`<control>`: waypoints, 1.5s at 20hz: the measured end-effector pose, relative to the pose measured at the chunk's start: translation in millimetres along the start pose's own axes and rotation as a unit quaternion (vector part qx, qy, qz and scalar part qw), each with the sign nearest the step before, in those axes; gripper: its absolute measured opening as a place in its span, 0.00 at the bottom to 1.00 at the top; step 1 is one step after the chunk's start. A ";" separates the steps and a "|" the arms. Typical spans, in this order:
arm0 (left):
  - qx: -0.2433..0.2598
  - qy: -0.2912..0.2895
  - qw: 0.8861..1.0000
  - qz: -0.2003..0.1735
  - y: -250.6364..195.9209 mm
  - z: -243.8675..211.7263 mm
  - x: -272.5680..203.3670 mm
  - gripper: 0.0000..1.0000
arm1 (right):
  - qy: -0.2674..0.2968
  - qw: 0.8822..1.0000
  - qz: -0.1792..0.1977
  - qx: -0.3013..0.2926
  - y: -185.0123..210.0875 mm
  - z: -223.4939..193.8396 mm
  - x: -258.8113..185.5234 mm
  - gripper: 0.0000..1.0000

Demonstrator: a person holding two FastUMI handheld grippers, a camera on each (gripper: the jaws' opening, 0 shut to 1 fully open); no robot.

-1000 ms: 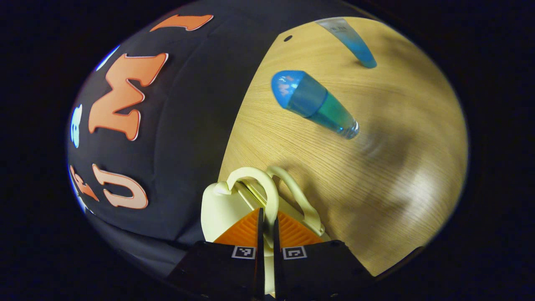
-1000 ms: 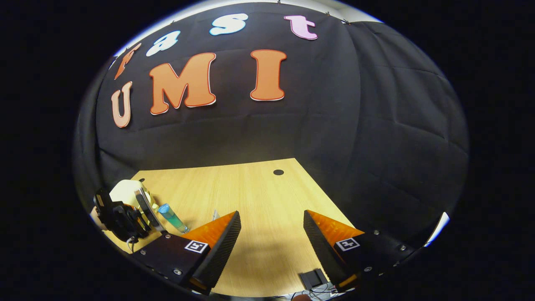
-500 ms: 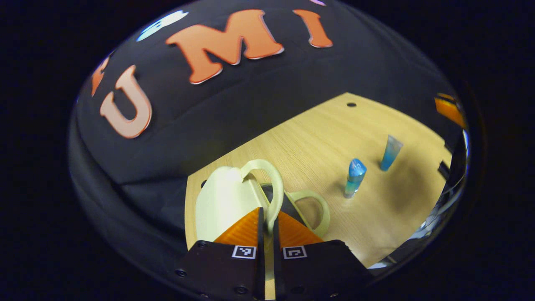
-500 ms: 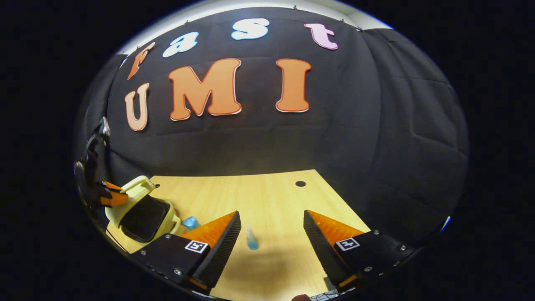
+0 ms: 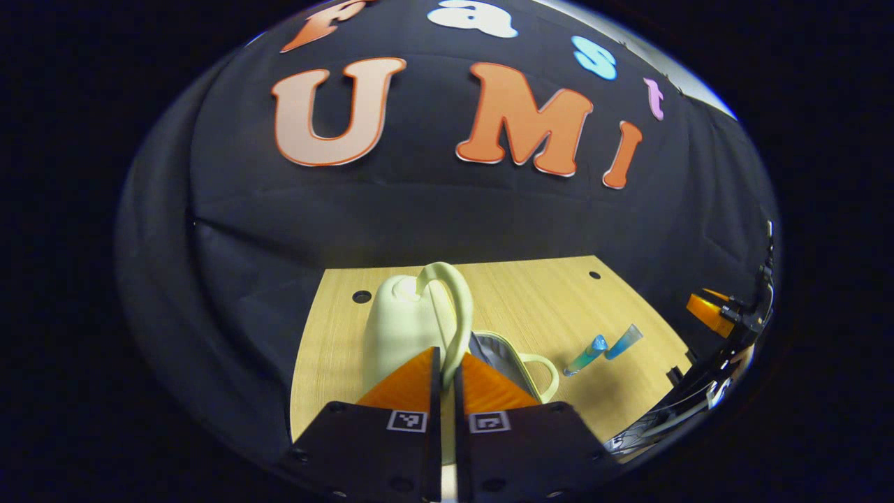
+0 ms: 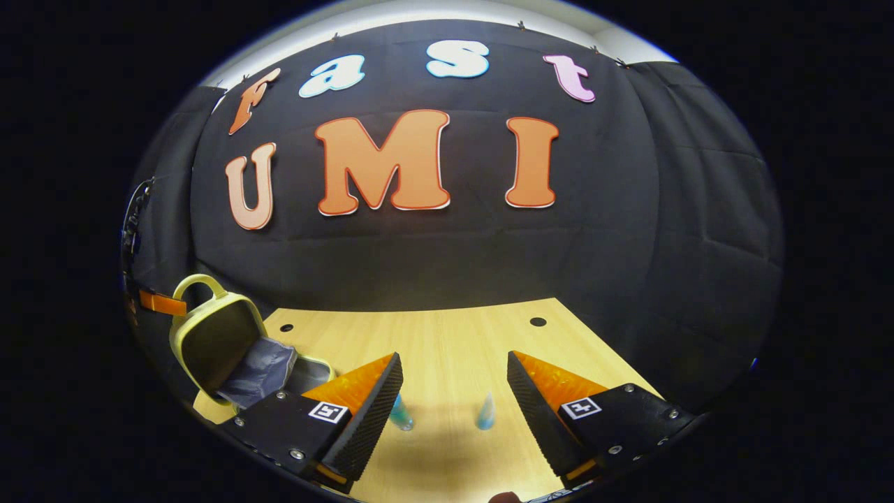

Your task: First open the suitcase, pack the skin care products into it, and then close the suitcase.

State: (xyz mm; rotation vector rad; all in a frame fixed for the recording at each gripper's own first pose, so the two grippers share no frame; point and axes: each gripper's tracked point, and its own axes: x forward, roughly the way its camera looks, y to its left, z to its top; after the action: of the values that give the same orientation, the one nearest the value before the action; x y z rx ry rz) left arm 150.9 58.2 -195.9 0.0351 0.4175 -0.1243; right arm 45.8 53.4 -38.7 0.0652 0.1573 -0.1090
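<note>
The small cream suitcase (image 5: 398,328) stands open on the wooden table (image 5: 531,293), its lid (image 6: 213,335) raised nearly upright. My left gripper (image 5: 447,358) is shut on the lid's handle (image 5: 454,300). Grey lining (image 5: 494,356) shows in the lower half. A blue capped bottle (image 5: 585,355) and a blue tube (image 5: 624,342) stand to the right of the case. In the right gripper view the bottle (image 6: 401,413) and tube (image 6: 485,412) stand just beyond my open right gripper (image 6: 455,363), between its fingers' lines. That gripper holds nothing.
The table (image 6: 433,335) ends at the black cloth wall behind. Small round holes (image 6: 538,322) mark its far corners. Bare wood lies to the right of the products. Cables hang at the table's right edge (image 5: 698,391).
My left gripper has swung the lid up by its handle, from slightly ajar to nearly upright. The right gripper has shifted so both products now stand in front of its fingers.
</note>
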 end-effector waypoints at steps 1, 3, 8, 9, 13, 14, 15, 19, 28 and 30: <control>-0.007 -0.002 1.000 0.007 7.3 -0.9 -1.2 0.07 | -0.003 1.000 0.001 -0.002 9.5 3.1 -0.1 0.95; -0.018 -0.007 1.000 0.016 24.2 -2.9 -1.4 0.06 | -0.002 1.000 0.002 -0.005 27.3 3.9 -1.2 0.95; -0.037 -0.005 0.998 0.043 57.4 -10.3 -2.9 0.07 | 0.012 1.000 0.006 -0.002 62.9 0.5 -3.6 0.95; -0.039 -0.005 0.998 0.047 60.8 -13.1 -3.6 0.06 | 0.010 1.000 0.002 -0.012 66.0 2.2 -3.9 0.95; -0.061 0.008 0.996 0.060 81.3 -32.9 3.2 0.07 | 0.003 1.000 0.002 -0.029 81.1 4.8 -5.9 0.95; -0.078 0.016 0.995 0.063 85.5 -40.8 6.8 0.06 | 0.007 1.000 0.005 -0.025 84.9 1.8 -5.0 0.95; -0.106 0.018 0.992 0.061 85.3 -46.7 6.6 0.06 | 0.013 1.000 0.005 -0.022 86.4 -1.0 -5.0 0.95; -0.221 0.025 0.974 0.043 72.0 -62.2 18.4 0.06 | 0.031 0.999 -0.003 -0.033 84.6 -6.6 -5.2 0.95; -0.166 0.080 0.971 0.149 100.9 -77.2 -3.9 0.63 | 0.038 0.998 -0.017 -0.038 69.8 -15.2 -9.2 0.95; -0.123 0.058 0.973 0.185 105.9 -49.5 -18.7 0.93 | 0.035 0.998 -0.022 -0.037 58.7 -16.3 -8.0 0.95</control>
State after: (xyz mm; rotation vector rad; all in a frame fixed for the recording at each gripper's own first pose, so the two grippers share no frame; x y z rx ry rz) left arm 127.5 168.4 -232.5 -0.1239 0.5343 0.2991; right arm 42.1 113.7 -50.2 -0.0079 0.2321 -0.1448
